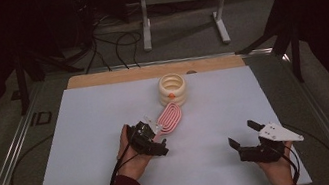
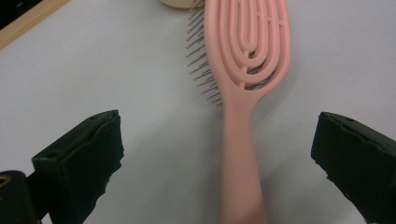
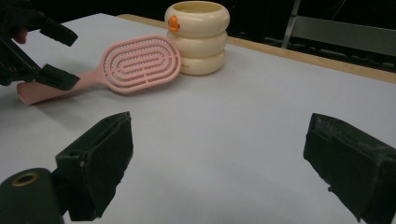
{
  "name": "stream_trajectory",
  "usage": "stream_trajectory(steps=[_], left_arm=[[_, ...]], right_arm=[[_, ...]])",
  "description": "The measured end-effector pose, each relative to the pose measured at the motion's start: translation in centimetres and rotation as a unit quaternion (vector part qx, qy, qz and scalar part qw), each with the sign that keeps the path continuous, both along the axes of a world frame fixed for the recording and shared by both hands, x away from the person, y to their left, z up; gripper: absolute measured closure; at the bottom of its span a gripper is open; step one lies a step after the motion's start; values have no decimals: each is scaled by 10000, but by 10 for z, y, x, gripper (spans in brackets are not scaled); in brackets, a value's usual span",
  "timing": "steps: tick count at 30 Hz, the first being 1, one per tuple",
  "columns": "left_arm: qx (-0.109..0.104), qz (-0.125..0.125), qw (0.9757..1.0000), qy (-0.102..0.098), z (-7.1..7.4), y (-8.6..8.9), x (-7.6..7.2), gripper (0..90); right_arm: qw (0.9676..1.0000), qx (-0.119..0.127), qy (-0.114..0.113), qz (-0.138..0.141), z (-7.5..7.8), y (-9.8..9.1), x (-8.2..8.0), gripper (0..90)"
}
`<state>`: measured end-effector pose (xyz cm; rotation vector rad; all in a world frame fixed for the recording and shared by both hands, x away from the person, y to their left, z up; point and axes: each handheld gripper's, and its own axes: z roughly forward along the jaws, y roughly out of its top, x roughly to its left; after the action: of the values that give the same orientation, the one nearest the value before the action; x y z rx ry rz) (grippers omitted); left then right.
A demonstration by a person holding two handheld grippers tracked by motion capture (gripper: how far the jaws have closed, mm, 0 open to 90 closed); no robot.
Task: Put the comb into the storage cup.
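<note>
Hairbrush waiting between spread jaws

Pink hairbrush (image 2: 247, 70) is lying flat on the white table (image 1: 83, 136), its handle running between the jaws of the left gripper (image 1: 156, 142), its head just ahead, beside the cream ringed cup (image 1: 172, 89). Nothing is being gripped yet; closing and lifting remain. The right gripper (image 1: 243, 133) is resting well off to the side, jaws apart, palm low.

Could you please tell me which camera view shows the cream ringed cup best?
The right gripper view: the cream ringed cup stands whole there, with its orange mark. The high view shows it small from above; the left gripper view catches just its bottom edge.
</note>
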<state>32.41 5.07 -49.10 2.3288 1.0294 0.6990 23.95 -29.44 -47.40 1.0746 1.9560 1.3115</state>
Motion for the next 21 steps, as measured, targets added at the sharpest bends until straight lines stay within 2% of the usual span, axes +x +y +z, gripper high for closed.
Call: stream_trajectory(steps=[5, 9, 15, 19, 21], left_arm=[[48, -58, 9999, 142, -5, -8, 4, 40], [170, -41, 9997, 182, -9, -14, 6, 45], [491, 93, 9987, 113, -14, -23, 7, 66], [649, 203, 9977, 42, -15, -26, 7, 129], [686, 177, 9975, 78, -17, -27, 8, 158]], right_arm=[[10000, 7, 21, -19, 0, -1, 0, 83], [10000, 6, 10, -36, 0, -1, 0, 83], [10000, 3, 3, -50, 0, -2, 0, 83], [10000, 9, 6, -55, 0, -2, 0, 83], [10000, 15, -3, -53, 0, -2, 0, 83]])
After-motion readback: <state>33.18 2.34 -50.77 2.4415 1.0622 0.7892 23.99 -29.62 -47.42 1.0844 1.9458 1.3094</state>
